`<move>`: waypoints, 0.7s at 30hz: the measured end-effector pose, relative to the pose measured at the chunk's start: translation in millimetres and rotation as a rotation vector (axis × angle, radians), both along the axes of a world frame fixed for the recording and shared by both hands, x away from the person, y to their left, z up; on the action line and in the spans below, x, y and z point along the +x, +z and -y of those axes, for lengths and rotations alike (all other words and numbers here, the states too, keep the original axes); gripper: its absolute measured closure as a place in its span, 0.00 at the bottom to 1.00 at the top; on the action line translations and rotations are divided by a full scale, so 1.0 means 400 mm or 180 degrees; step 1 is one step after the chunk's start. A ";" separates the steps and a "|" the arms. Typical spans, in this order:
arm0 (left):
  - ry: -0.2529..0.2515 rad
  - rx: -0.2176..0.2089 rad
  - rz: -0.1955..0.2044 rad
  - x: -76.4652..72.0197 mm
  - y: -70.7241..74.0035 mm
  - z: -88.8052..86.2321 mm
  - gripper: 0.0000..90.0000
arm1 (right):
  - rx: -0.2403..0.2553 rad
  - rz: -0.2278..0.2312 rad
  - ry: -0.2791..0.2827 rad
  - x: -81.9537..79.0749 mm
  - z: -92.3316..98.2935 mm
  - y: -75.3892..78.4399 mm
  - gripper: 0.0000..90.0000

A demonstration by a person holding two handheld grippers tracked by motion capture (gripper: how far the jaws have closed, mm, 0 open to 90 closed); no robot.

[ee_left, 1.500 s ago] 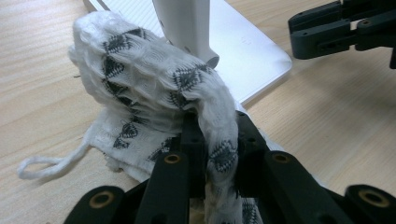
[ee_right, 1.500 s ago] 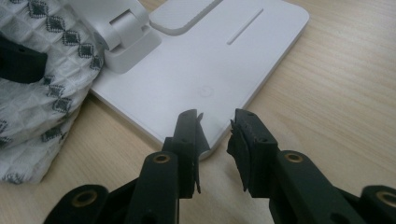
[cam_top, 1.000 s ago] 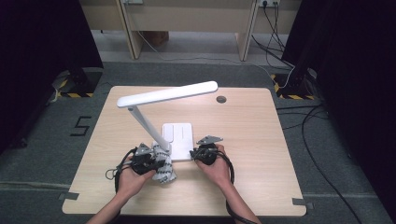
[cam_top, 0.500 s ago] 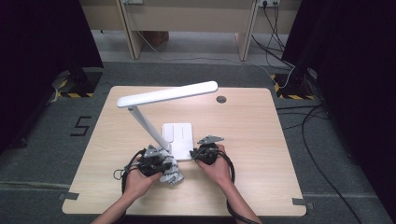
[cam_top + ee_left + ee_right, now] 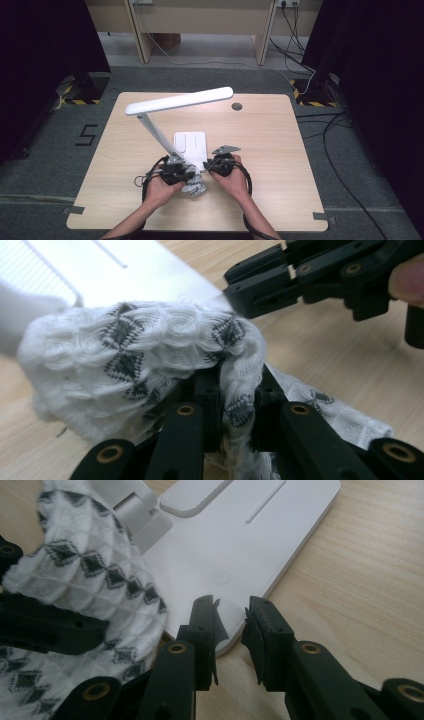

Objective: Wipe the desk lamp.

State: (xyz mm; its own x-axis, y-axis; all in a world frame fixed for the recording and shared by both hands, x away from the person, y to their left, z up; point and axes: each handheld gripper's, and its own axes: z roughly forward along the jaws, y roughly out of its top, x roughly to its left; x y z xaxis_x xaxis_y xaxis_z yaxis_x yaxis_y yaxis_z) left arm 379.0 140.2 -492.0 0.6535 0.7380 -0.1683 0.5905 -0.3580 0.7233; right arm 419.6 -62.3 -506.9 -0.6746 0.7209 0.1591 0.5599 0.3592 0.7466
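The left gripper [image 5: 192,176] is clamped on a white cloth [image 5: 150,355] with little black diamonds on it. Since a second ago this gripper has slid along the table [image 5: 280,165] toward 3 o'clock, taking the cloth with it, so the cloth now sits bunched up at the front edge of the lamp base [image 5: 240,545], at about 6 o'clock from the white lamp [image 5: 180,101]. The right gripper [image 5: 231,625] has stayed in its place. Its jaws have just been opening a little and nothing is between them; they stand a bit apart over the corner of the base. I think the cloth is for wiping the lamp, and the wiping is about to reach the base.
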 end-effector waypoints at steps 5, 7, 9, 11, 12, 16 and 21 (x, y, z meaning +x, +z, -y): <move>-0.0060 -0.0027 0.0015 0.009 0.004 0.030 0.86 | -0.0084 -0.0016 0.0006 -0.003 0.013 0.005 0.75; -0.0095 -0.0044 0.0031 0.012 0.006 0.040 0.86 | -0.0192 0.0007 -0.0012 -0.004 0.027 0.007 0.74; -0.0155 -0.0087 0.0064 0.014 0.008 0.053 0.86 | -0.0181 0.0012 -0.0073 -0.005 0.043 0.007 0.72; -0.0188 -0.0110 0.0092 0.013 0.009 0.062 0.86 | -0.0165 0.0063 -0.0135 -0.009 0.065 0.011 0.71; -0.0188 -0.0122 0.0098 0.013 0.009 0.064 0.86 | -0.0155 0.0080 -0.0163 -0.012 0.074 0.014 0.71; -0.0205 -0.0144 0.0099 -0.002 0.018 0.056 0.86 | -0.0102 0.0175 -0.0245 -0.025 0.102 0.027 0.69; -0.0156 -0.0013 0.0071 -0.046 0.035 -0.023 0.86 | -0.0042 0.0238 -0.0293 -0.043 0.116 0.033 0.69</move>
State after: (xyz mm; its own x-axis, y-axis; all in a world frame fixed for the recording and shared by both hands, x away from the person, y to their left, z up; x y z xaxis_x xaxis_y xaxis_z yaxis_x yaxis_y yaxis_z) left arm 360.7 149.4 -478.1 0.6924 0.7043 -0.1564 0.5562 -0.3830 0.7376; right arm 402.4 -108.8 -493.5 -0.6151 0.7820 0.1011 0.5340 0.3188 0.7830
